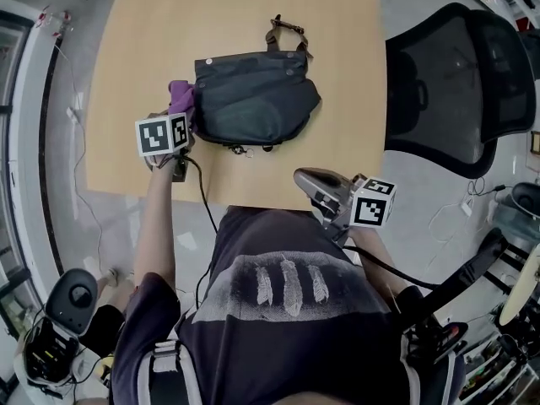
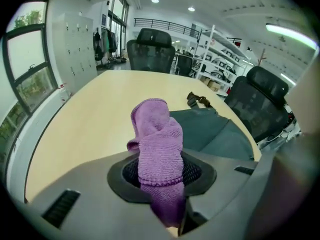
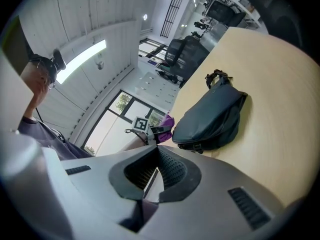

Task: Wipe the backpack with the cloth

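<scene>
Beside the backpack, with left gripper clamped on the purple cloth: press flat, sweep across in overlapping strokes; brace with the right gripper, jaws together on nothing.

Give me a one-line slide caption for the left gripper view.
Left gripper shut on the purple cloth, with the backpack lying just beyond on the table.
</scene>
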The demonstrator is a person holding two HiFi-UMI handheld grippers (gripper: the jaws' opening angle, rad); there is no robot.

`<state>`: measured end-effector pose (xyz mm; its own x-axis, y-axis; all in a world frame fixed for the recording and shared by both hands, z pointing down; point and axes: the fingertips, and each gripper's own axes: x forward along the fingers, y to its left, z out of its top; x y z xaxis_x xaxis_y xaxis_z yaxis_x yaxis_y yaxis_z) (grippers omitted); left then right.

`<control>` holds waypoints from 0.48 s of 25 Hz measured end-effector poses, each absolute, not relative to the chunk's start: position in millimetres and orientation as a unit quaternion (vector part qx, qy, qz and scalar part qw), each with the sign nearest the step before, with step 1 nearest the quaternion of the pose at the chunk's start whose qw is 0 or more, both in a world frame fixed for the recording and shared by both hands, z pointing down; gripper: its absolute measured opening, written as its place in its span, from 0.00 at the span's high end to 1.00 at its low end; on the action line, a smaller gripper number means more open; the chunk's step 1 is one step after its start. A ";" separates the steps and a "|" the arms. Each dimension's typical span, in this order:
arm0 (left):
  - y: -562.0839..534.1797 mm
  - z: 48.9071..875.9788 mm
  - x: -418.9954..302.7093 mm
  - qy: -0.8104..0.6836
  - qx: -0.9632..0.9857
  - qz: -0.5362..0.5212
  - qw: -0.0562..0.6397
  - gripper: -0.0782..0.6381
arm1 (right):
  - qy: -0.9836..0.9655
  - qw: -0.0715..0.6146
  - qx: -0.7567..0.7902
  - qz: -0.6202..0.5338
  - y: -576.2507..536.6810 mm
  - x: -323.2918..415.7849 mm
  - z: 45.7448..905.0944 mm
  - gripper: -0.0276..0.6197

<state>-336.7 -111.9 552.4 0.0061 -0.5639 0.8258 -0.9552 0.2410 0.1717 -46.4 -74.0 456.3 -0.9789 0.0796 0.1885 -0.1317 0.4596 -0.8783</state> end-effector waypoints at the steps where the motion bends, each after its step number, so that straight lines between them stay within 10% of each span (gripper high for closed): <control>1: -113.9 561.7 -341.2 -0.662 0.566 0.240 0.429 0.71 | -0.848 0.106 0.015 0.519 -74.7 -49.5 455.6 0.95; 12: -139.6 578.2 -316.3 -0.624 0.598 0.333 0.378 0.72 | -0.844 0.108 0.057 0.522 -75.7 -49.8 457.5 0.95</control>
